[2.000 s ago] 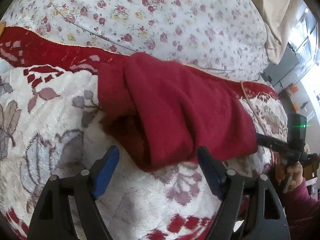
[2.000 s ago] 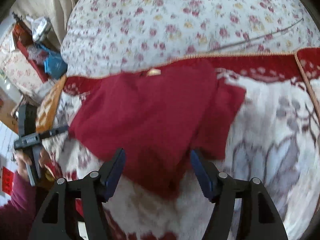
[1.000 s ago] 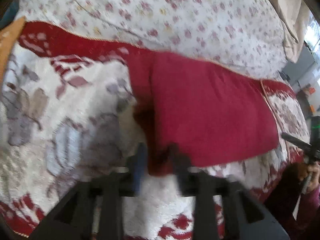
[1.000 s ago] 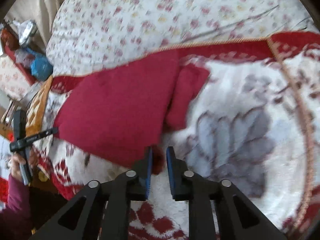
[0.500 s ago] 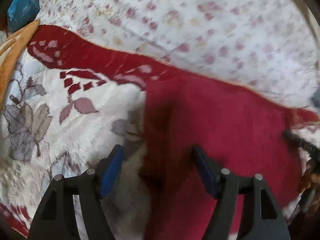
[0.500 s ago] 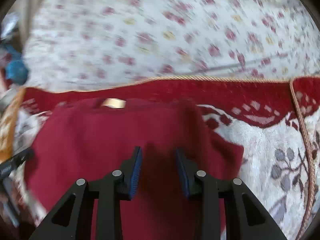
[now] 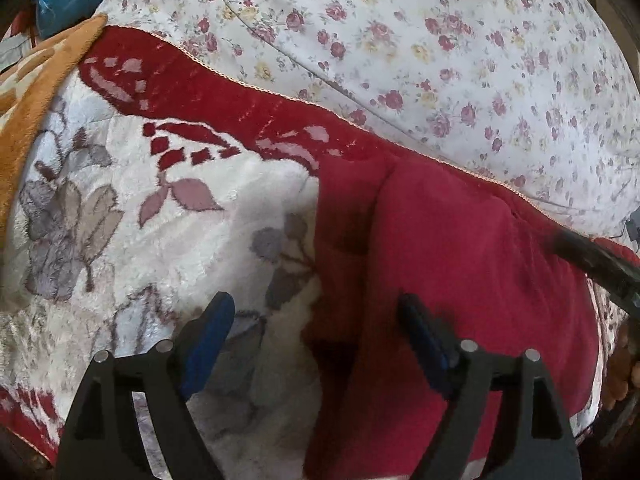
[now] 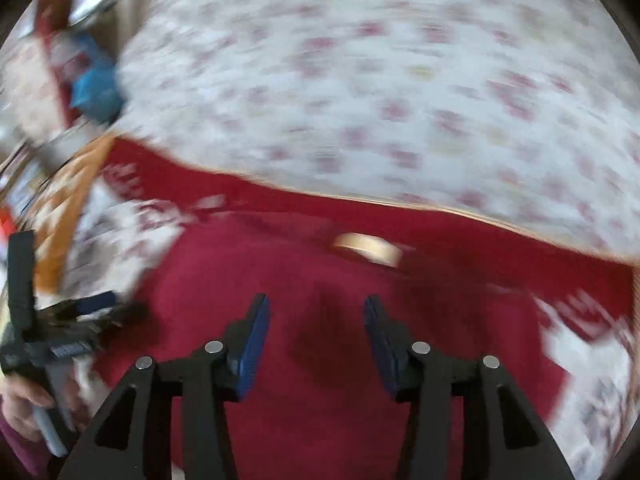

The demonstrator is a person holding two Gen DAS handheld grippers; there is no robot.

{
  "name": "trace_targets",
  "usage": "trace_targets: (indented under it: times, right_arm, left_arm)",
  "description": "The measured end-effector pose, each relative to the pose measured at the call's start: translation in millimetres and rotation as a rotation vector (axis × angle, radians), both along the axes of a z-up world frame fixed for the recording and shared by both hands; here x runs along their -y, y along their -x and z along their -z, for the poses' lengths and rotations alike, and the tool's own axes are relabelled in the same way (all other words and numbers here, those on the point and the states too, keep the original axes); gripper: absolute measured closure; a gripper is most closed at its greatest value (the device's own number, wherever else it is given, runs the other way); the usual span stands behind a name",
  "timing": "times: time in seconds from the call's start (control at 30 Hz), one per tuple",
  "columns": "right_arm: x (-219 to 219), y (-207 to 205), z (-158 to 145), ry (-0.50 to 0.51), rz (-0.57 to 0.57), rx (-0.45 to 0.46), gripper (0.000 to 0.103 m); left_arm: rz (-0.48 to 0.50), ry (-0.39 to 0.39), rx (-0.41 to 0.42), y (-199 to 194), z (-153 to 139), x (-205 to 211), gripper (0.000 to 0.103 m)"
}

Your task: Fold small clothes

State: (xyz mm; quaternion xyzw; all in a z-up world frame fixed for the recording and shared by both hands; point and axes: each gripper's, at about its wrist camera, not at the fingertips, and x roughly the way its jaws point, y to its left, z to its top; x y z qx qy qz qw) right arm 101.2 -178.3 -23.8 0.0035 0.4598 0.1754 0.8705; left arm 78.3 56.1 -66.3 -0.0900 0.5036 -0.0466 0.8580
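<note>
red garment point(image 7: 460, 280) lying on the plush blanket point(image 7: 160, 240), long axis running left-right along the far red border | left gripper point(image 7: 316, 332) wide open, holding nothing, straddling its left edge | right gripper point(image 8: 316, 332) half open, empty, hovering over the middle, that view's blurry | left one's nearer an edge imo

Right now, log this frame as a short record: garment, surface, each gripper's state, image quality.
garment: red garment, folded over, lying flat
surface: plush floral blanket, beside a flowered quilt
left gripper: open, astride the garment's left edge, holding nothing
right gripper: open over the garment, holding nothing
label: tan tag showing
quality: right wrist view blurred
</note>
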Motion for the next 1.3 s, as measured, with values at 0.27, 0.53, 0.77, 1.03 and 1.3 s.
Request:
trace_targets:
  times: [0.27,0.53,0.77,1.03,1.3]
  right_arm:
    - [-101,-62,63,0.143,-0.074,-0.044,0.062]
    - [-89,-73,49,0.019,-0.022,-0.082,0.062]
    - [-117,-67,59,0.026,-0.086,-0.133,0.042]
    - [-138,-76,56,0.029,-0.11,-0.171,0.015]
    - [-166,-81,75,0.209,-0.121,-0.156,0.006]
  left_arm:
    - [0.013,0.016,-0.022,3,7,-10,0.019]
    - [0.013,0.027,-0.026,4,6,-12,0.019]
    - [0.006,0.03,-0.028,6,8,-13,0.017]
    - [0.003,0.044,-0.035,8,12,-18,0.011]
    - [-0.006,0.061,-0.051,7,15,-19,0.005]
